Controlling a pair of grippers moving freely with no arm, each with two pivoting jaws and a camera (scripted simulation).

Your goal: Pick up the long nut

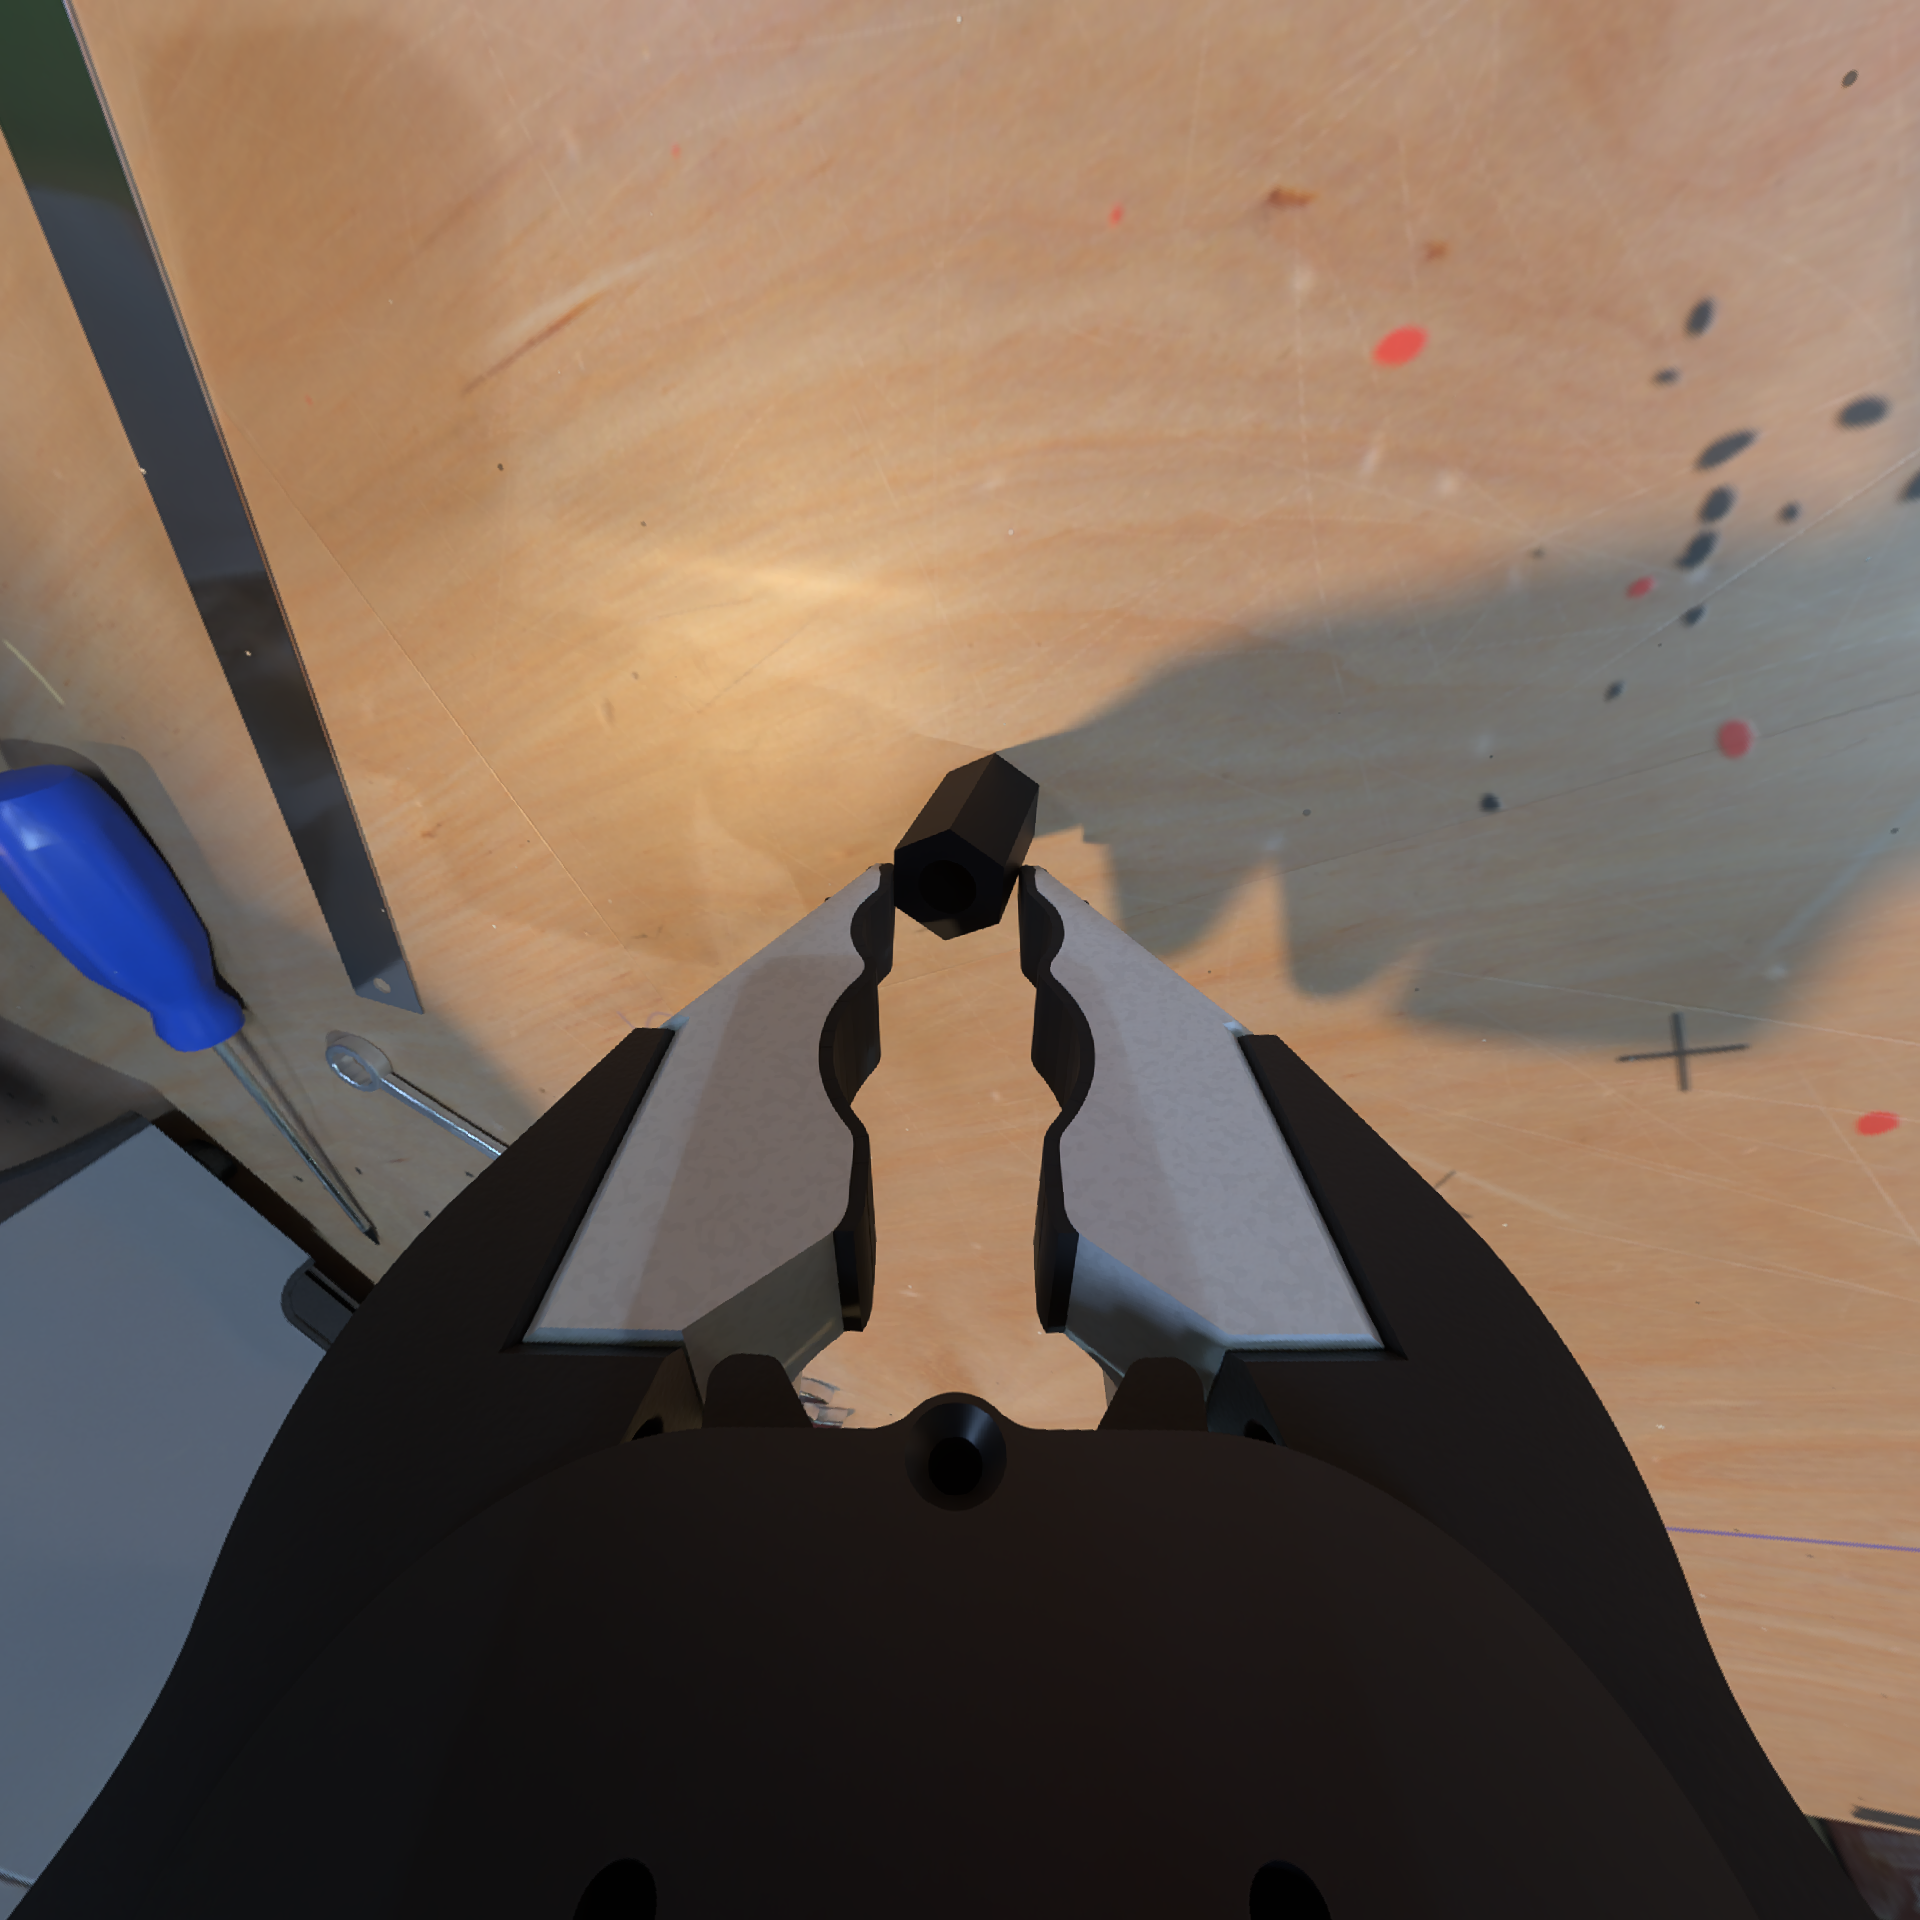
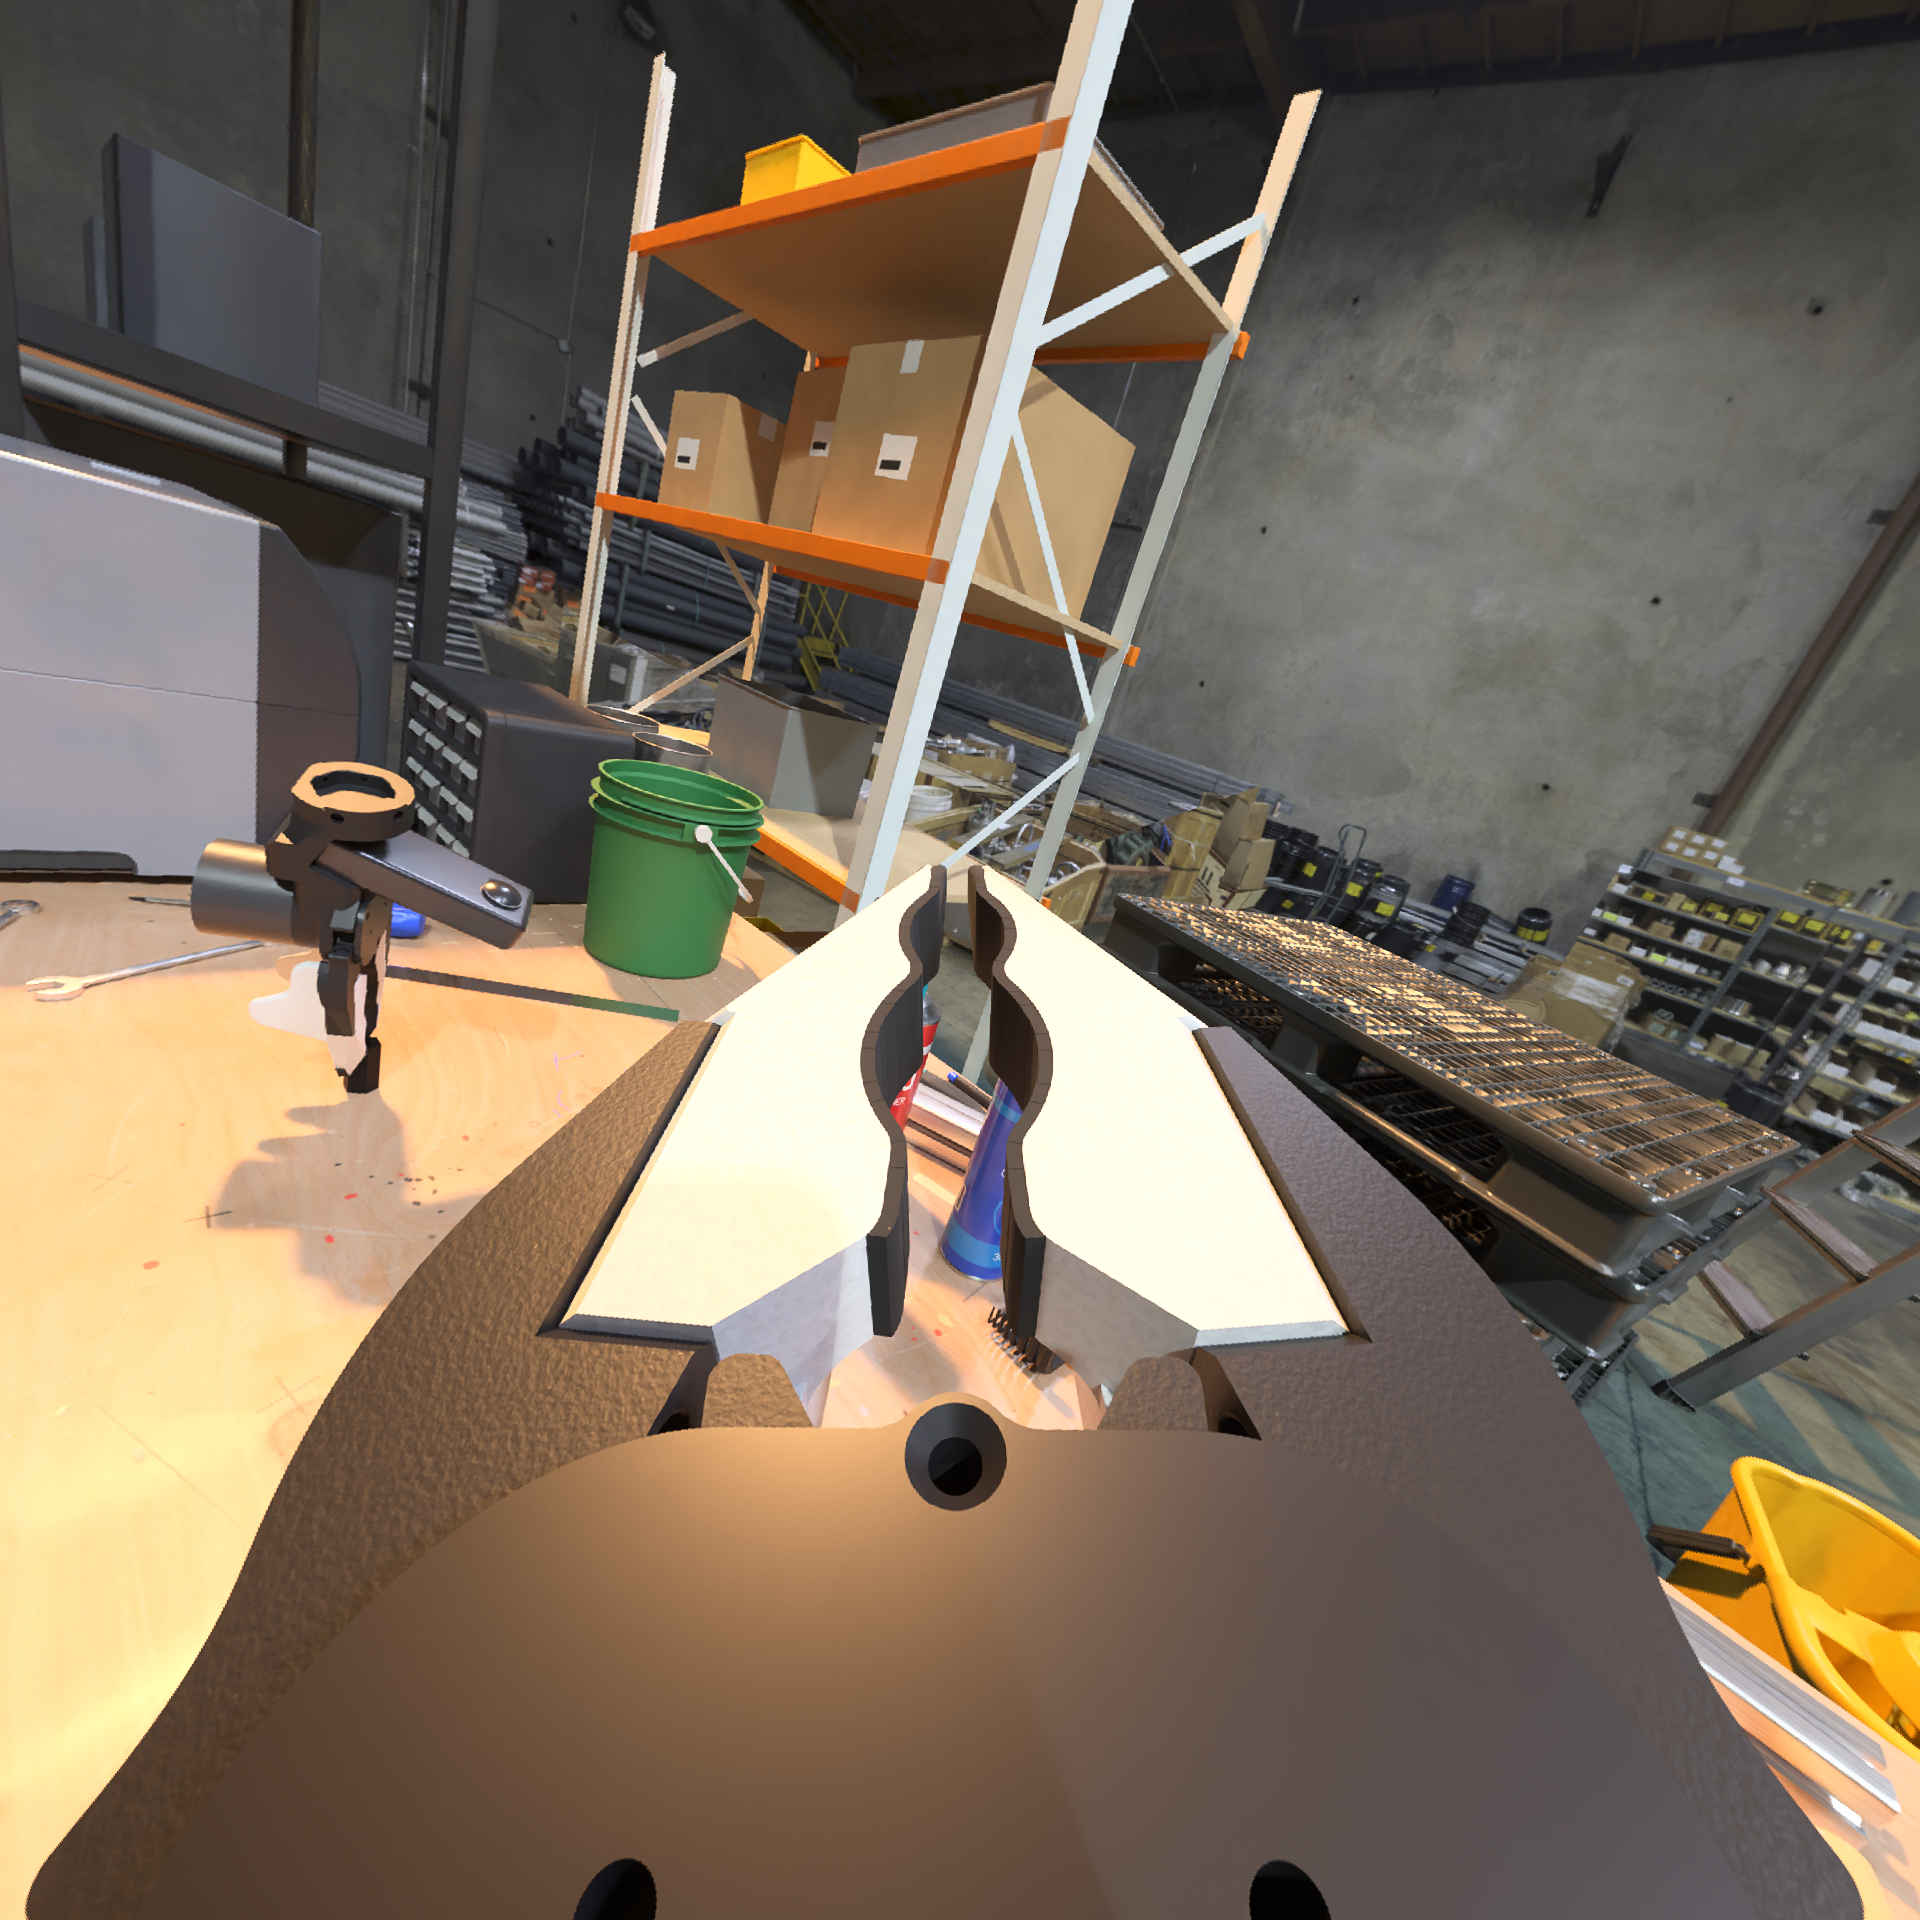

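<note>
black fingertips of the left gripper (image 1: 956, 883) pinch the long nut (image 1: 966, 847) at its near hexagonal end, above the wooden bench (image 1: 1039, 468). small, rigid and likely light, it looks slick; its flat faces offer the surest hold. right gripper (image 2: 956, 883), nearly closed, holds nothing; its view alone shows the left gripper (image 2: 348, 1039) from outside, near a green bucket (image 2: 665, 873).

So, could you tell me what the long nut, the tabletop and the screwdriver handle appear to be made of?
Long nut: matte black, probably blackened metal or plastic; its hex faces show no shine.
Tabletop: plywood by its look, with pale grain, scratches and paint spots.
Screwdriver handle: glossy blue, likely plastic, with a bright highlight; its thin shaft looks like bare metal.
</note>
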